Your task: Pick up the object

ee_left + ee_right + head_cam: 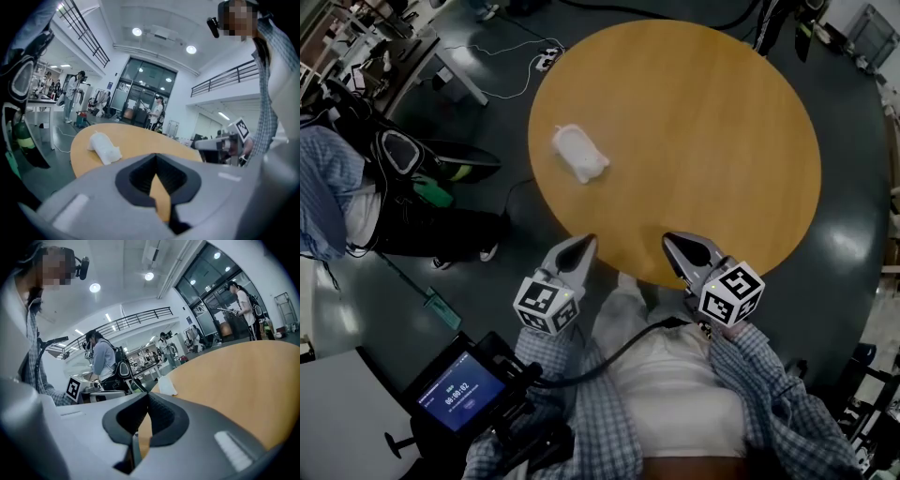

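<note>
A small white lumpy object (579, 153) lies on the left part of the round wooden table (712, 131). My left gripper (585, 243) hovers at the table's near edge, shut and empty, with the object ahead of it and well apart. My right gripper (670, 240) hangs beside it over the near edge, also shut with nothing in it. In the left gripper view the object (105, 148) sits beyond the closed left gripper (156, 156). The right gripper view shows it (167, 385) far off to the left of the right gripper (147, 394).
A person with a dark backpack (398, 159) sits on the floor side to the table's left. White cables (514, 58) trail over the dark floor. A handheld screen unit (461, 395) hangs at my lower left. People stand in the hall (155, 112) behind the table.
</note>
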`<action>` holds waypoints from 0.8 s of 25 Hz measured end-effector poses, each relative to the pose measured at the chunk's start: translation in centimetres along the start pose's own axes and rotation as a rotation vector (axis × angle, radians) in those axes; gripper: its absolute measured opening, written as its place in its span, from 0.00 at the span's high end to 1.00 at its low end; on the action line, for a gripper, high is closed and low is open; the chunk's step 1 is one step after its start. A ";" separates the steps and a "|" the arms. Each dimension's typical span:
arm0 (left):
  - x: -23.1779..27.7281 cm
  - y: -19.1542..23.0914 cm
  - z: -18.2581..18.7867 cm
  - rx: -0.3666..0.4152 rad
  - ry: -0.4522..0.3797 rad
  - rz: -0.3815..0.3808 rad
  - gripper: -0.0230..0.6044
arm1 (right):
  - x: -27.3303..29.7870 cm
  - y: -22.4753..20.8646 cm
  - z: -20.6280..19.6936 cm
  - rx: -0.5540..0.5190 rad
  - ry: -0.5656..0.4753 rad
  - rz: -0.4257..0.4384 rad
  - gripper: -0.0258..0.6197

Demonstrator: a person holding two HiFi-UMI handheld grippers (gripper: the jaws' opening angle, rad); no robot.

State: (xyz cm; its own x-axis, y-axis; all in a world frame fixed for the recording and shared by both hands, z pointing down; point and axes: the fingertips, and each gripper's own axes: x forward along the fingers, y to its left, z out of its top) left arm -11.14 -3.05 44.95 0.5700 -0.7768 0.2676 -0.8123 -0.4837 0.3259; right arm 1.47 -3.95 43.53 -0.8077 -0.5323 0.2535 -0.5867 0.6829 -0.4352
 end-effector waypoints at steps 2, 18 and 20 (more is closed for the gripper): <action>1.1 1.4 0.7 0.017 0.013 -0.004 0.97 | 1.2 -0.4 0.8 0.004 -0.001 -0.006 0.96; 8.1 11.8 -1.6 1.097 0.653 -0.183 0.97 | 5.6 -4.9 2.3 0.034 0.052 0.054 0.96; 9.0 13.3 -1.8 1.192 0.753 -0.227 0.86 | 5.5 -5.6 2.5 0.040 0.054 0.050 0.96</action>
State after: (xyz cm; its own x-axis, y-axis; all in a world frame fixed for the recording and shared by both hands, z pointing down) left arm -16.58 -15.76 53.33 0.3219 -0.4250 0.8460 -0.0979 -0.9037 -0.4168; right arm 0.46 -11.98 45.20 -0.8383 -0.4698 0.2766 -0.5440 0.6869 -0.4819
